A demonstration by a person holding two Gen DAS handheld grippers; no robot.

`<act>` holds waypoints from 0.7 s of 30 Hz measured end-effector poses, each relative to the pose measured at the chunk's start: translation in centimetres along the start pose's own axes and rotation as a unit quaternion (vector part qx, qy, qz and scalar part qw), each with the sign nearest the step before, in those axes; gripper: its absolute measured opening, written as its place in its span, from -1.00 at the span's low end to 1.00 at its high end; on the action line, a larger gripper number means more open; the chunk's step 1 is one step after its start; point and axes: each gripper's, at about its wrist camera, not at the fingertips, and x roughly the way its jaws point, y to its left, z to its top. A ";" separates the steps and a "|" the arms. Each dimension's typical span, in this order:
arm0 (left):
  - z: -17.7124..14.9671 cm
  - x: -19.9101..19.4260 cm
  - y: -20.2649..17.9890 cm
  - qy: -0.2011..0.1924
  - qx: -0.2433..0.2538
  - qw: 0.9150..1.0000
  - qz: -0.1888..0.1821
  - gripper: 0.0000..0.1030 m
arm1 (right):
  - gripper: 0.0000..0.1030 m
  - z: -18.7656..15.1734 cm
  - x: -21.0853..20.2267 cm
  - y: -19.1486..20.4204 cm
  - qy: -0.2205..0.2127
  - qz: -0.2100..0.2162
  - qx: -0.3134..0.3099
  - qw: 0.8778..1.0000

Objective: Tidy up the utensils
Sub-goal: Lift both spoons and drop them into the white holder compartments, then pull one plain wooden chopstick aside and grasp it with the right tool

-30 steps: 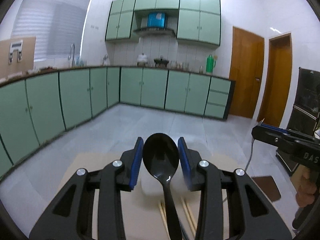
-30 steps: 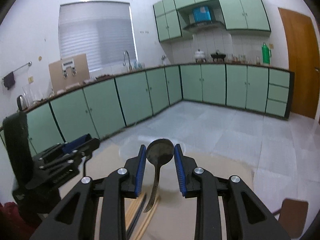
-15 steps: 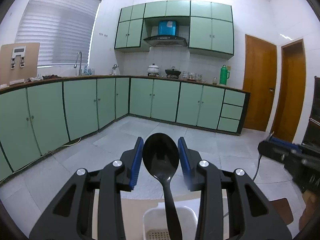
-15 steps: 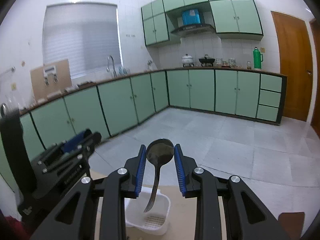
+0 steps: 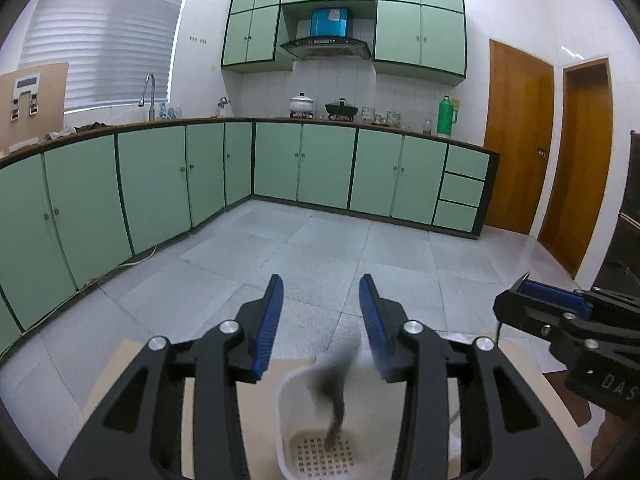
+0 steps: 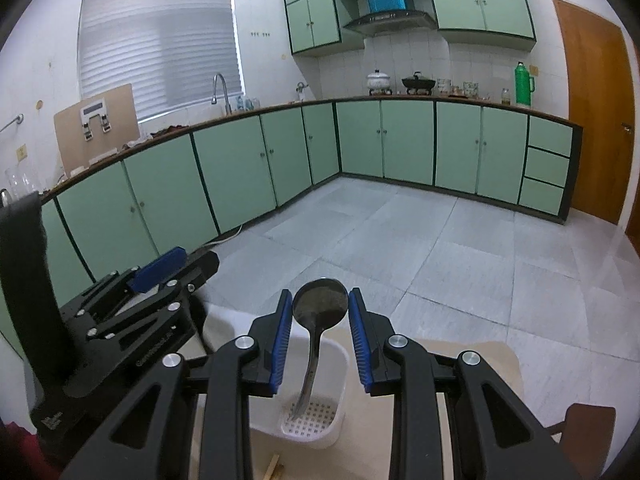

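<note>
holding: we keep a metal spoon point(image 6: 319, 307) clamped by its bowl between the fingers point(image 6: 281, 334) of our right gripper point(image 6: 319, 312), handle hanging down.
right spoon position: its handle tip reaches into the white basket point(image 6: 335, 432) on the worktop point(image 6: 472, 364), close to the perforated floor.
left gripper point(image 5: 320, 312): our fingers point(image 5: 267, 326) are spreading apart and press on nothing.
black spoon point(image 5: 336, 388): we see it as a dark blur below the left fingers, free of them, its lower end at the basket's perforated floor; whether it already rests there we cannot tell.
basket in left view: the white basket point(image 5: 286, 420) sits just under and ahead of our left gripper, on the tan worktop point(image 5: 120, 364).
chopsticks point(image 6: 274, 468): pale wooden ends lie on the worktop just in front of the basket, near the bottom edge of the right view.
grippers together: they are side by side, each visible at the edge of the other's view.
surroundings: green cabinets point(image 5: 276, 168) line the far walls.
</note>
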 end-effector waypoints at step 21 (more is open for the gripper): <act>-7.2 -12.1 2.2 0.084 0.013 0.996 0.015 0.36 | 0.24 -9.6 -8.6 0.1 0.039 -0.005 0.049 0.998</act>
